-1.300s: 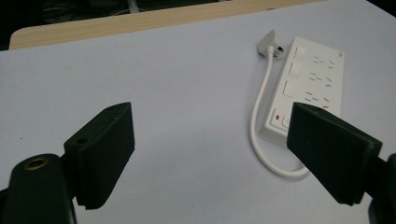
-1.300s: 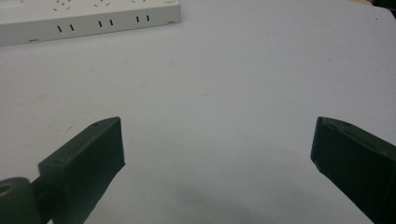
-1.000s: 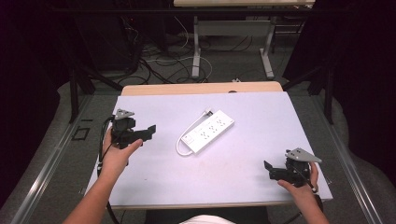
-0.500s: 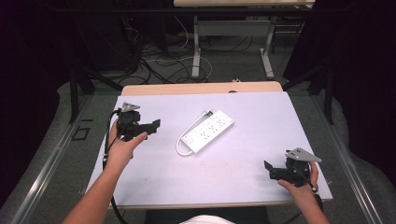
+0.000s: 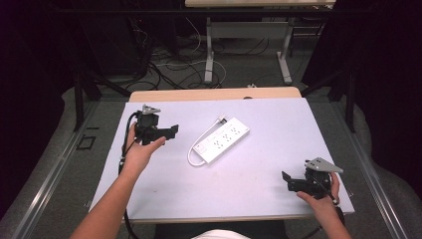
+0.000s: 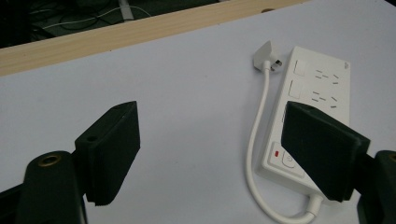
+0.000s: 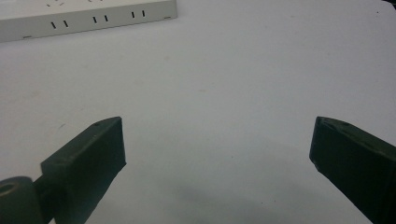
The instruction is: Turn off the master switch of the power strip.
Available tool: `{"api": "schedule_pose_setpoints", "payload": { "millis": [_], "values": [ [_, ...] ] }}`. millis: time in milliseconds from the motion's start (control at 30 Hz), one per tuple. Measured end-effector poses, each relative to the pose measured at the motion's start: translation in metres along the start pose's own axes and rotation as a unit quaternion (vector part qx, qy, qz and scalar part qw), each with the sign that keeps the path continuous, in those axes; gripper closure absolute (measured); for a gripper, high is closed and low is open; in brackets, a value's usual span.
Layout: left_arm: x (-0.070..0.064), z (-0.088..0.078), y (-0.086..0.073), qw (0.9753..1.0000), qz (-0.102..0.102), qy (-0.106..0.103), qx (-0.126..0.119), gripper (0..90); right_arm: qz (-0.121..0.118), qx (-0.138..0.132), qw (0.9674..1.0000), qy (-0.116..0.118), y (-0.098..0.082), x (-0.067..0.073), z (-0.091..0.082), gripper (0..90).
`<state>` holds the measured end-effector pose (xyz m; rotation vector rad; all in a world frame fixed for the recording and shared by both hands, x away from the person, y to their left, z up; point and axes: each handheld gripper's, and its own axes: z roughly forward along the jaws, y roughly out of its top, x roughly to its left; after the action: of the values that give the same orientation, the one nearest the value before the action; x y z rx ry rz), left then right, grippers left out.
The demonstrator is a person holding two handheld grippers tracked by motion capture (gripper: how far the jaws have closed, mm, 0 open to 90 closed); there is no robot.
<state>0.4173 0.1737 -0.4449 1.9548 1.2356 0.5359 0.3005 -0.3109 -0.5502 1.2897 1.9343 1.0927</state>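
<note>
A white power strip (image 5: 221,142) lies at an angle mid-table, its short cord (image 5: 191,158) looped round to a plug (image 5: 222,119) at its far end. My left gripper (image 5: 170,133) hovers to the left of it, pointing at it. Its jaws have just been closing a little but still stand apart with nothing between them. In the left gripper view, the strip (image 6: 322,88) and plug (image 6: 267,55) lie beyond the open left gripper (image 6: 212,116). My right gripper (image 5: 287,181) stands open near the front right corner. In the right gripper view, the right gripper (image 7: 217,126) frames bare table, with the strip (image 7: 84,14) farther off.
The table (image 5: 259,174) has a pale sheet over it and a wooden strip (image 5: 214,93) along its far edge. Beyond it are desk legs and cables on the floor. A metal rail (image 5: 50,174) runs along the left side.
My left hand has carried its gripper to the right and slightly away from me, closer to the power strip. The right gripper has stayed where it was.
</note>
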Motion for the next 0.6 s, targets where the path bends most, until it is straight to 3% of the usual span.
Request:
{"api": "schedule_pose_setpoints", "payload": {
  "millis": [200, 367, 600],
  "values": [
    [-0.009, 0.011, 0.006, 0.9997, 0.023, -0.001, 0.011, 21.7, -0.001, 0.0, 1.0, 0.001, 0.0, 0.0, 0.0, 3.1],
    [-0.017, 0.021, 0.009, 0.9994, 0.023, -0.019, 0.016, 28.9, -0.004, 0.005, 1.0, 0.004, 0.0, -0.002, -0.001, 3.1],
    [-0.025, 0.032, 0.011, 0.999, 0.029, -0.021, 0.024, 34.0, -0.002, 0.006, 1.0, 0.004, -0.001, -0.002, 0.0, 3.2]
  ]
}}
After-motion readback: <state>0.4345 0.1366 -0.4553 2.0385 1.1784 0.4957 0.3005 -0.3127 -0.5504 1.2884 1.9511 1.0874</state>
